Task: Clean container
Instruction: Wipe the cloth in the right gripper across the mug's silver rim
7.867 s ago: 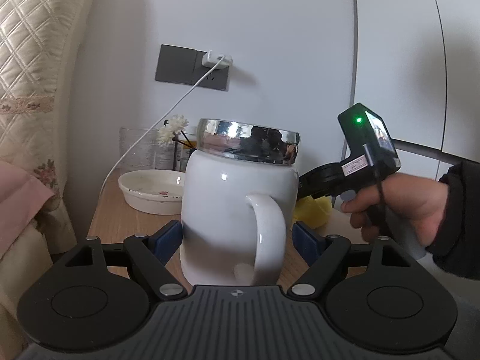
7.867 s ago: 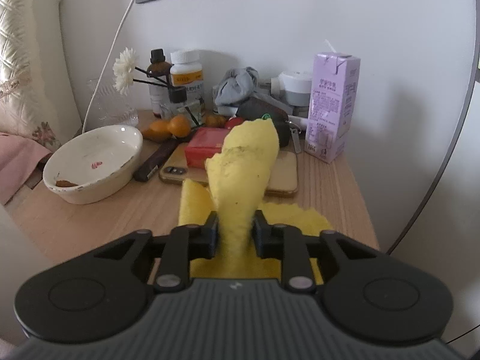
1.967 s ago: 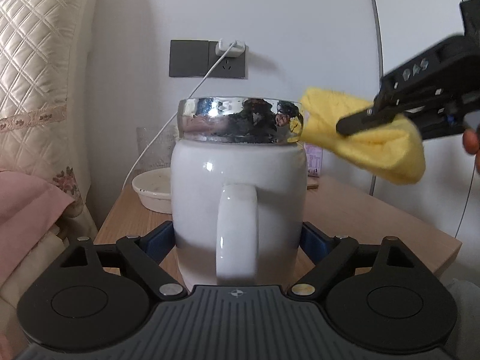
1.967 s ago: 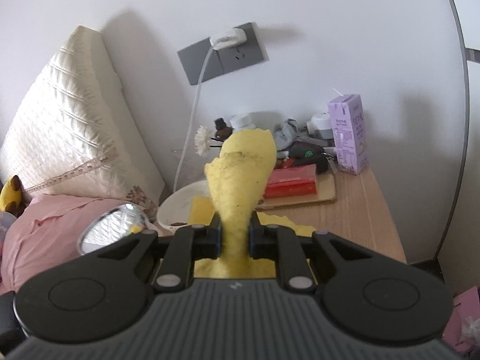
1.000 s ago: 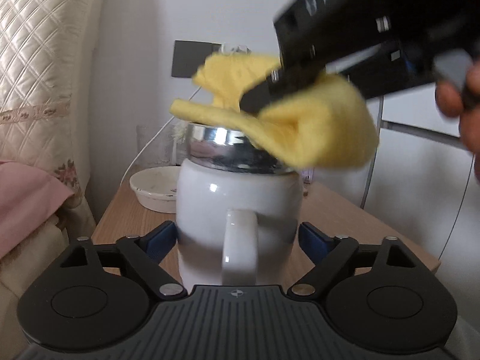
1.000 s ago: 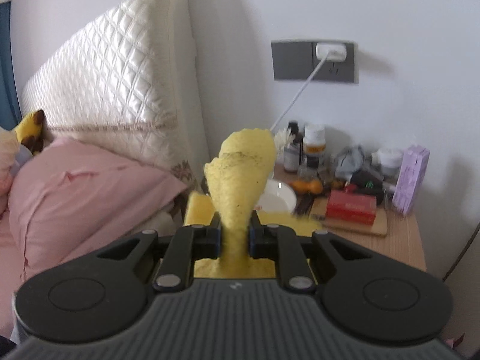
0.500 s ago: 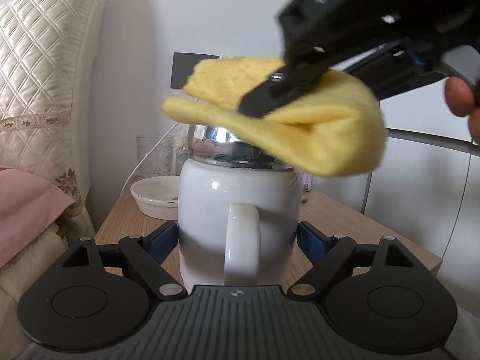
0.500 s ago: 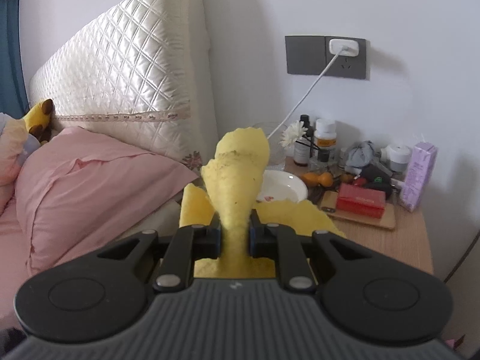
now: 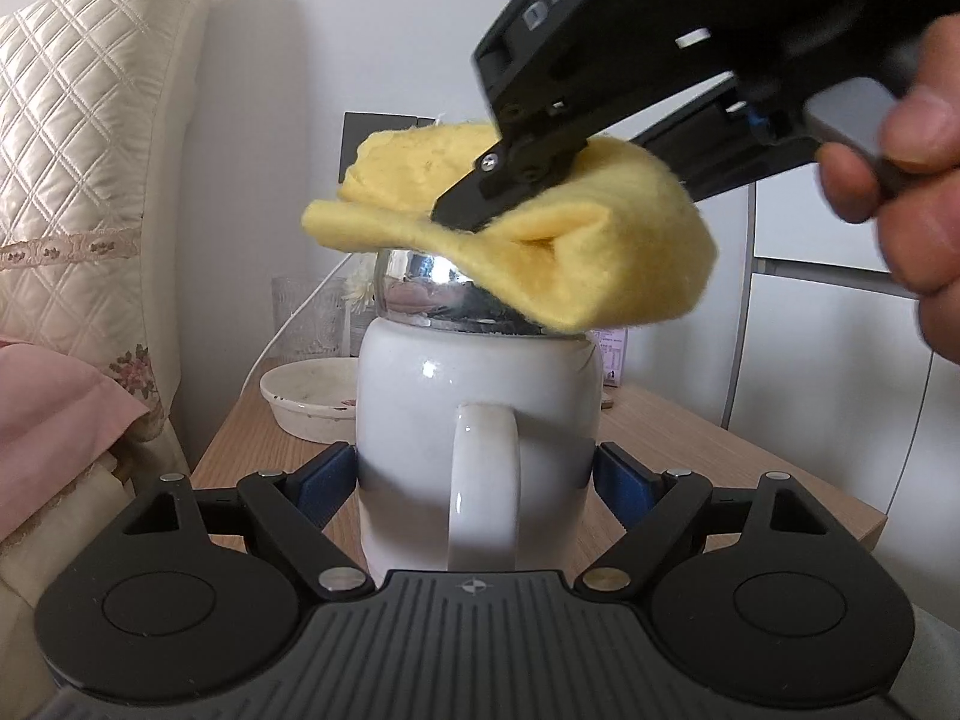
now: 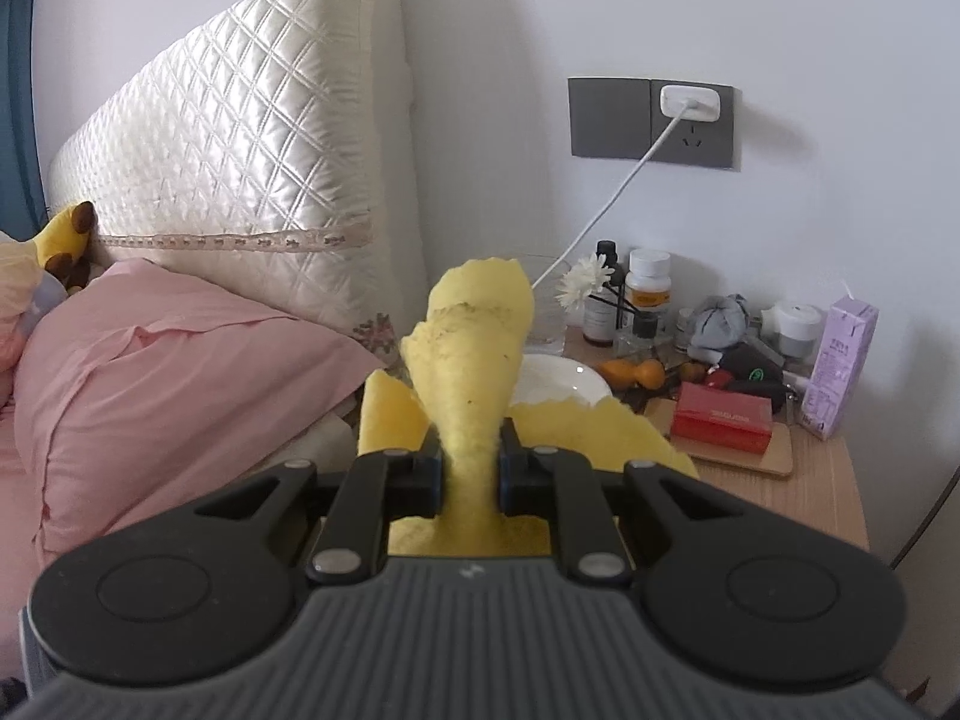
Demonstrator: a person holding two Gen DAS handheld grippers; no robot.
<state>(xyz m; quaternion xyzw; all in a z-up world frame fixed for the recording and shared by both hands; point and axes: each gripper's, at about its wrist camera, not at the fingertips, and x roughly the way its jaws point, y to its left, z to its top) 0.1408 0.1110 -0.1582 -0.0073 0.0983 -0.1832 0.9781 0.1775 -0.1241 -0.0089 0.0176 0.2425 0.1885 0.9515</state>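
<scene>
My left gripper (image 9: pixel 478 474) is shut on a white mug (image 9: pixel 474 414) with a shiny silver rim (image 9: pixel 420 291), handle facing the camera. My right gripper (image 10: pixel 470 456) is shut on a yellow cloth (image 10: pixel 474 336). In the left wrist view the right gripper (image 9: pixel 462 210) holds the yellow cloth (image 9: pixel 540 240) on top of the mug's rim, covering its right side. The mug's inside is hidden.
A wooden bedside table (image 10: pixel 828 480) carries a white dish (image 10: pixel 558 381), bottles (image 10: pixel 647 279), a red box (image 10: pixel 720 417), a purple carton (image 10: pixel 840 366) and clutter. A quilted headboard (image 10: pixel 240 180) and pink pillow (image 10: pixel 150 372) lie left. A charger cable (image 10: pixel 624 180) hangs from the wall socket.
The right gripper has carried the yellow cloth up from the table and left over the mug's rim; in the last half second it settled slightly lower and further right. The mug stays gripped.
</scene>
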